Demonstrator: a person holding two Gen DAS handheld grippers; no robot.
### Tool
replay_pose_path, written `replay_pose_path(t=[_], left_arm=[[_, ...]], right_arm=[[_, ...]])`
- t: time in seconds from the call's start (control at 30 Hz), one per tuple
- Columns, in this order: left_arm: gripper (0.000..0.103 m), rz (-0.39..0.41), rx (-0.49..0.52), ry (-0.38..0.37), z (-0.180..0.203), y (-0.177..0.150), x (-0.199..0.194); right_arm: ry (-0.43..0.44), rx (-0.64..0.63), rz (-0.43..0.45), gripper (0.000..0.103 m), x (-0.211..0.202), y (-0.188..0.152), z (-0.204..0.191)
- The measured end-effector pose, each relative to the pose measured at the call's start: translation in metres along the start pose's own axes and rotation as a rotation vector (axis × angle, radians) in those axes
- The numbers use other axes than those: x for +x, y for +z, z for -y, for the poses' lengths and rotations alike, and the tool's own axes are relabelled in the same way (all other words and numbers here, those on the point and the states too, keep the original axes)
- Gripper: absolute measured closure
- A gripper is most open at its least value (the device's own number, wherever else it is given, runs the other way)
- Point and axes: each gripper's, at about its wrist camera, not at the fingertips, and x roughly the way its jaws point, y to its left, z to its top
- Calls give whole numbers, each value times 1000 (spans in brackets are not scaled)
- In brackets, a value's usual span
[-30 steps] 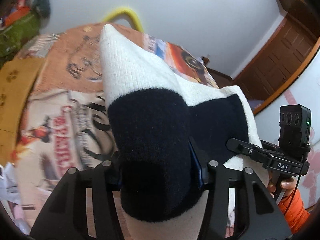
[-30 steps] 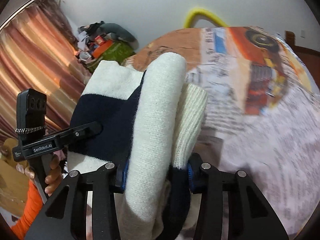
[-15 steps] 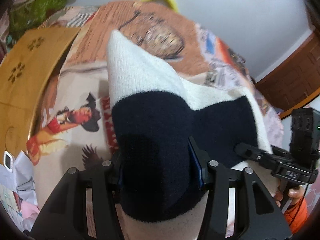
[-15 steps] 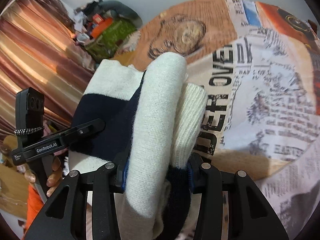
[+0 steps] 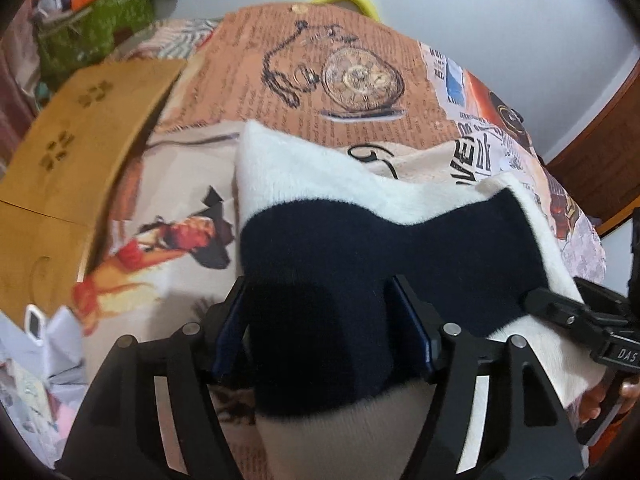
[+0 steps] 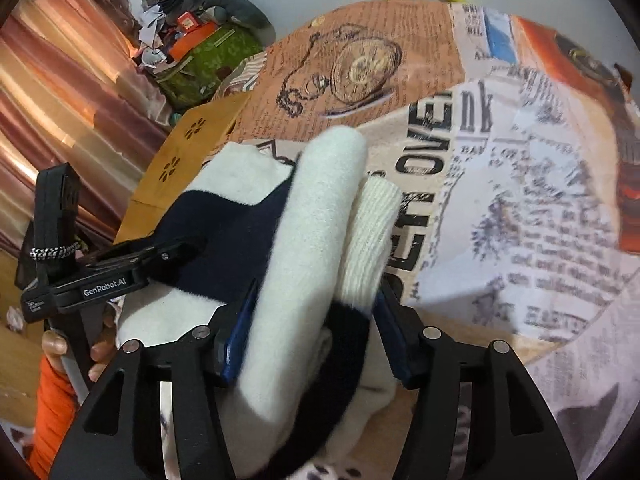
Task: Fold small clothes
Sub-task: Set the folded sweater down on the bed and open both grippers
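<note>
A small cream and navy knitted sweater (image 5: 360,240) is folded and held up between both grippers above the printed bed cover (image 5: 344,80). My left gripper (image 5: 324,328) is shut on its navy part at one side. My right gripper (image 6: 312,320) is shut on the bunched cream and navy folds (image 6: 316,232) at the other side, with a ribbed cream cuff (image 6: 372,236) beside them. In the right wrist view the left gripper (image 6: 132,264) shows at the left, clamped on the sweater's far edge. The right gripper's body (image 5: 592,328) shows at the right of the left wrist view.
A yellow wooden board (image 5: 76,148) with paw cut-outs lies along the left of the bed. A green bag with clutter (image 6: 204,56) sits beyond it by the copper curtain (image 6: 60,92). A brown door (image 5: 600,128) stands at the right. A white wall is behind.
Both grippers have tilted down and moved toward the bed with the sweater still held. More of the bed cover and less of the wall shows now.
</note>
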Motion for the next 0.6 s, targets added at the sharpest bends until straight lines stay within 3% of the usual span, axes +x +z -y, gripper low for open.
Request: replay_pose_path(t=[0.27,0.47,0.6], left_arm=[[35,167,67,56,18,-9,-78],[35,370,102,47,50,-26,-168],[35,525,145,46,80,-53,-235]], right_arm=[[-74,-153,144,49,-63,-5,-20],[-54,-199,328,49,-133,-18,-45],[-31,-233,454,49,-183,-36,-66]])
